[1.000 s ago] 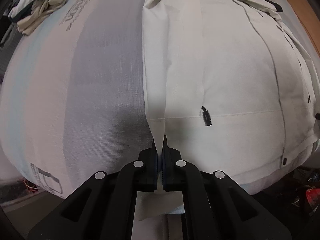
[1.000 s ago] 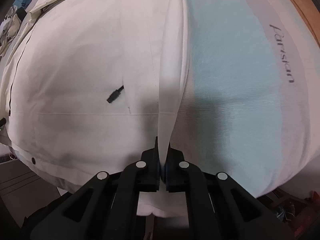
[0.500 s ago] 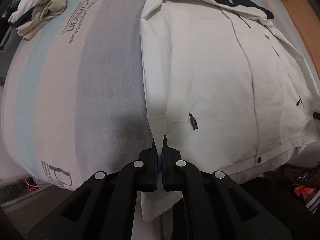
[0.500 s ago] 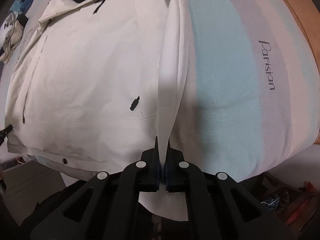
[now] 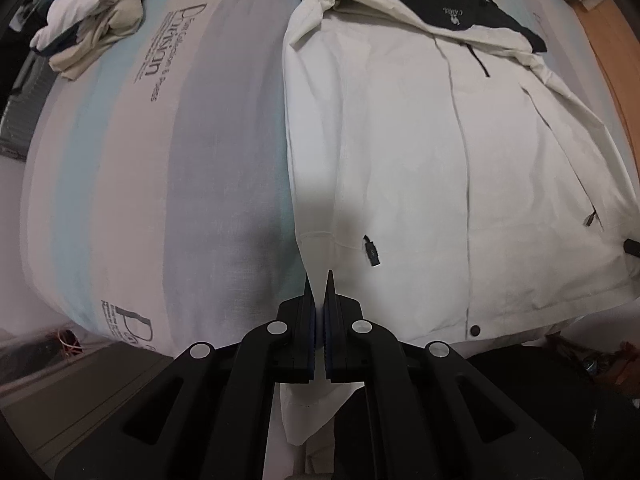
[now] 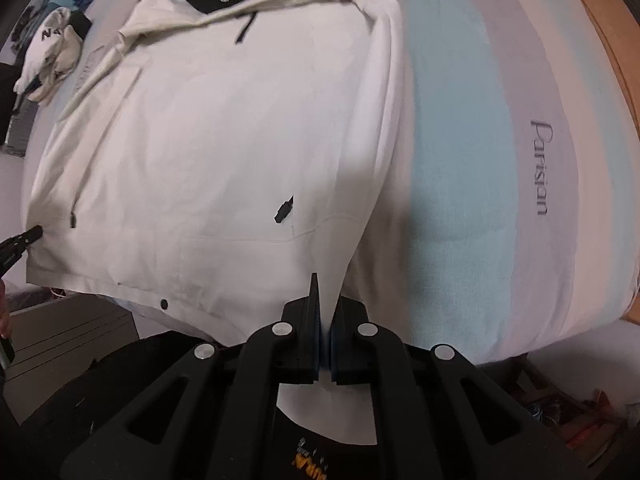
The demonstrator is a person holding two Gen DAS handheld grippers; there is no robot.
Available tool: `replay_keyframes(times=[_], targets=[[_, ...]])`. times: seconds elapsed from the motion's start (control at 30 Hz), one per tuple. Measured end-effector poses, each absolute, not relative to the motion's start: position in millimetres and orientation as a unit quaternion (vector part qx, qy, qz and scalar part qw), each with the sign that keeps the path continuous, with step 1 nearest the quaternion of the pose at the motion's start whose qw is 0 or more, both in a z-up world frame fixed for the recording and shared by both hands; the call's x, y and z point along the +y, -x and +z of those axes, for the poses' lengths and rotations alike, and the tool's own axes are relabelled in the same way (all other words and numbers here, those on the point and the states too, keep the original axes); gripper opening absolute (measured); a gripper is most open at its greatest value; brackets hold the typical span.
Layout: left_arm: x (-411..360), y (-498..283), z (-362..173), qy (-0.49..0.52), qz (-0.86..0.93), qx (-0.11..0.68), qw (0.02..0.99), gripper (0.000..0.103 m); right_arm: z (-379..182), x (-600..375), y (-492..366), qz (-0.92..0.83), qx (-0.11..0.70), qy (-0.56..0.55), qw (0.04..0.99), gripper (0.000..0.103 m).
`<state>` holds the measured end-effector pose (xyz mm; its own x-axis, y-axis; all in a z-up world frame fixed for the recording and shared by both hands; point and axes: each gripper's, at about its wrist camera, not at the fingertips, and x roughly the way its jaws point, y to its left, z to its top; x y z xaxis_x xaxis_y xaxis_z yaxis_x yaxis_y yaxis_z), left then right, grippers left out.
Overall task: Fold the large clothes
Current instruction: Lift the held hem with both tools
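1. The left gripper (image 5: pixel 319 280) is pointing straight down with its jaws pinched tight on a corner of the cream jacket (image 5: pixel 420 168), a tongue of fabric hanging out behind the fingers.
2. The right gripper (image 6: pixel 326 288) is doing the same at the jacket's opposite bottom corner, clamped fully on a thin fold of cloth that is running up between its fingers.
3. From each pinch, a taut ridge of fabric is stretching away along the jacket's side edge toward the shoulders, which suggests the two corners are being held apart so the hem stays straight.
4. The rest of the jacket is lying spread on the striped bedsheet (image 5: pixel 168 184), front up; its dark collar lining (image 5: pixel 452 4) is sitting at the end farthest from the grippers, and its hem is reaching the mattress edge nearest them.
5. A black drawcord toggle (image 5: pixel 371 251) is resting on the jacket just above the hem, close to the left gripper.
6. Beyond the jacket's left sleeve side, well apart from it, a bundled pale garment (image 5: pixel 96 20) is lying on the sheet.
7. Holding both hem corners at once looks like preparation for carrying the bottom of the jacket up over its body.
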<state>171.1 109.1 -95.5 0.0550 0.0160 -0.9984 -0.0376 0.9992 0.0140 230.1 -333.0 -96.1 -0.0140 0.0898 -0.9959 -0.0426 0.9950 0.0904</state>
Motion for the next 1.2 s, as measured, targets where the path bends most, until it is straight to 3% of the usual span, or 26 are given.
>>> replay_keyframes(times=[0.53,1.2], targets=[[125.8,-199.2,-61.2,0.047,0.019,0.693,0.719,0.001,-62.3,-350.6,-261.5,0.052,0.718,-0.065,0.691,0.002],[191.2,-279.5,-41.1,0.066,-0.018,0.716,0.694,0.001,-12.2,-365.7,-325.3,-0.001,0.699,-0.041,0.714,0.002]])
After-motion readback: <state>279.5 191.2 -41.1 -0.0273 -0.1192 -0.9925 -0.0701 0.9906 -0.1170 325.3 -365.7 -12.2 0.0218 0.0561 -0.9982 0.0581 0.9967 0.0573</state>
